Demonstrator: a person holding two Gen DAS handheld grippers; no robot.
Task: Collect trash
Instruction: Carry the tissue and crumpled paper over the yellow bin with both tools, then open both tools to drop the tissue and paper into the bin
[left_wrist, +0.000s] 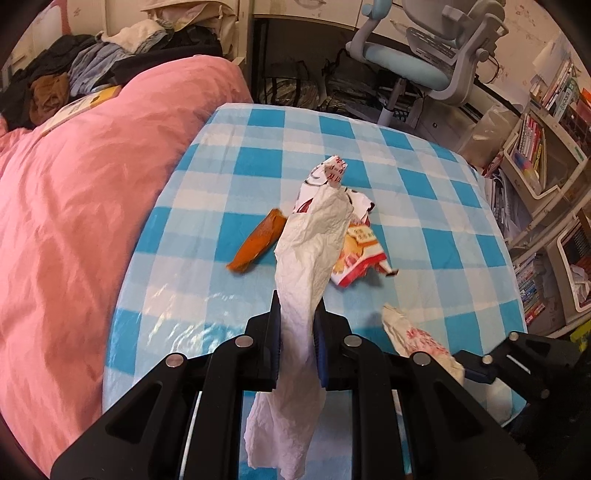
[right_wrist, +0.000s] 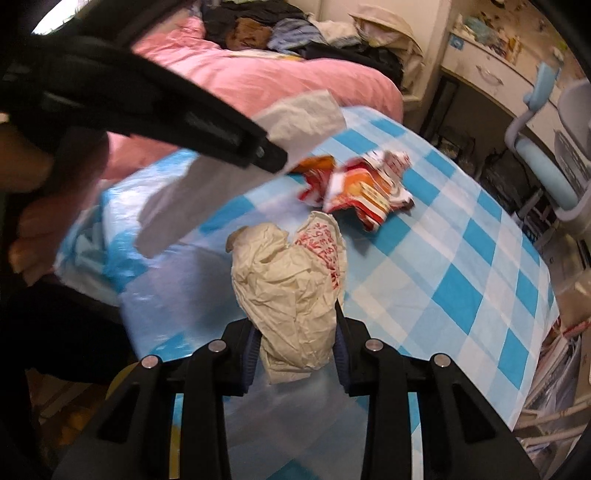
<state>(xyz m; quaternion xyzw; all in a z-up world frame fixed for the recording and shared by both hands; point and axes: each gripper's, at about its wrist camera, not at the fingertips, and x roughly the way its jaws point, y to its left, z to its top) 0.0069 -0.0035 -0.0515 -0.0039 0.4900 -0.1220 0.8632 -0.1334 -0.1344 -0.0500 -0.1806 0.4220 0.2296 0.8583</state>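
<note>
Grippers angle steeply down over a table draped in a glossy blue-and-white checked cloth (left_wrist: 424, 192). The left gripper (left_wrist: 297, 314) is clenched on a long white paper towel (left_wrist: 306, 258), soft and creased, which stands up past the fingertips and trails limp below the jaws. From the right wrist, that gripper shows as a dark bar crossing the upper left, a bare hand (right_wrist: 33, 221) wrapped around its handle. The right gripper (right_wrist: 295, 325) grasps a crumpled cream paper wrapper (right_wrist: 291, 280) printed in red, bunched into a wrinkled lump between the blue pads and lifted off the cloth; no earlier frame shows its jaws. Left on the table near the centre are a torn red-and-white snack packet (left_wrist: 364, 254), shiny and jagged, and just beside it a flat orange wrapper (left_wrist: 258, 240). A rumpled pink duvet (left_wrist: 81, 199) lies beyond the table's edge.
</note>
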